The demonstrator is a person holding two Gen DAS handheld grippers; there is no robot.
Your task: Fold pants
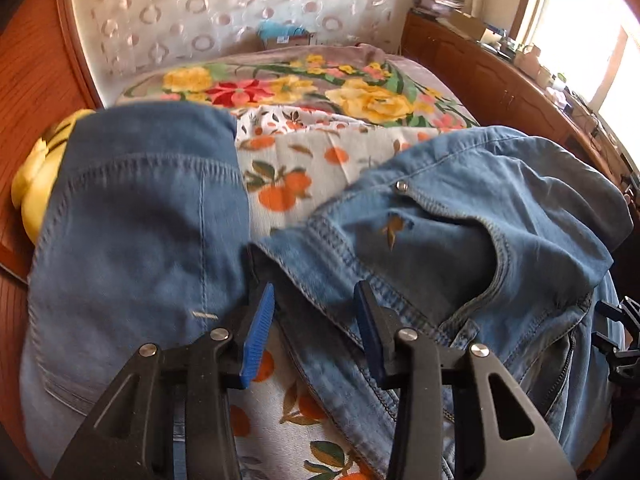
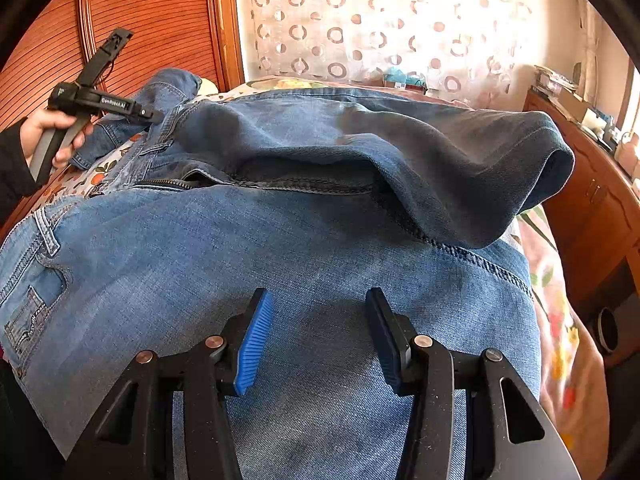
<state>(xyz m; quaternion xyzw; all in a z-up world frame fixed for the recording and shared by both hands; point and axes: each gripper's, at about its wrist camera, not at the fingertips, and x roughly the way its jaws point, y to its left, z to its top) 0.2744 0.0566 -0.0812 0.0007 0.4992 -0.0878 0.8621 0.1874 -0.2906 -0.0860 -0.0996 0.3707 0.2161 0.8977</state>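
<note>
Blue jeans (image 1: 460, 240) lie crumpled on the bed, with pocket, rivet and waistband seam showing. A darker denim part (image 1: 140, 220) lies flat to the left. My left gripper (image 1: 316, 320) hovers open over the waistband edge, and its blue pads touch nothing. In the right wrist view the jeans (image 2: 280, 240) spread wide, with a leg (image 2: 440, 160) folded over in a loose roll behind. My right gripper (image 2: 318, 320) stands open just above the flat denim. A hand (image 2: 52, 128) holds the left tool at the far left.
An orange-print sheet (image 1: 288, 168) and a floral blanket (image 1: 320, 88) cover the bed. A yellow cushion (image 1: 36, 172) sits at the left edge by the wooden headboard (image 2: 140, 20). A cluttered wooden cabinet (image 1: 500, 76) runs along the right side. A patterned curtain (image 1: 220, 8) hangs behind.
</note>
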